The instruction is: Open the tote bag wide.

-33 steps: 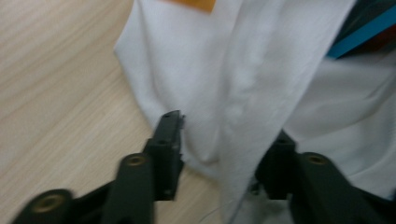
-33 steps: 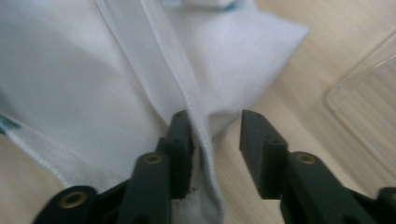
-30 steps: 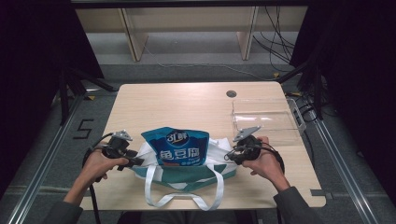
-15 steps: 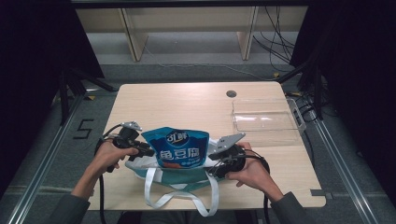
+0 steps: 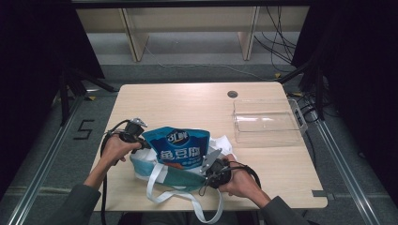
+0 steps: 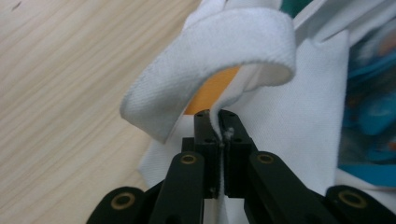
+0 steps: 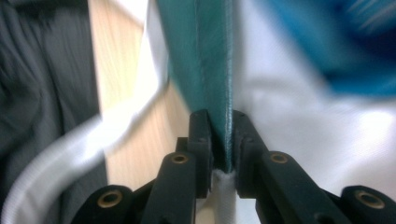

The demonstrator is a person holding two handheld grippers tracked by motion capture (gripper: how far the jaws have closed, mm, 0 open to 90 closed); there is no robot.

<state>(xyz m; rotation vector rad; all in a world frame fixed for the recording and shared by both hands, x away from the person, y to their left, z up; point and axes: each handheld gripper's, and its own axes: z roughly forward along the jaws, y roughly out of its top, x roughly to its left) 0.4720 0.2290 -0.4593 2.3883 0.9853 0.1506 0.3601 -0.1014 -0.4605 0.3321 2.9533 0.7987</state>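
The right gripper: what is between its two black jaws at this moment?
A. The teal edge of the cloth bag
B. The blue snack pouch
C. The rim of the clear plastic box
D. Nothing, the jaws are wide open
A: in the right gripper view, the right gripper pinches the teal edge of the cloth bag, away from the blue snack pouch.

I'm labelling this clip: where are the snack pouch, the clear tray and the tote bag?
snack pouch point(image 5: 180, 149), high view, printed front.
clear tray point(image 5: 267, 137), high view, near wall.
tote bag point(image 5: 176, 176), high view, teal rim.
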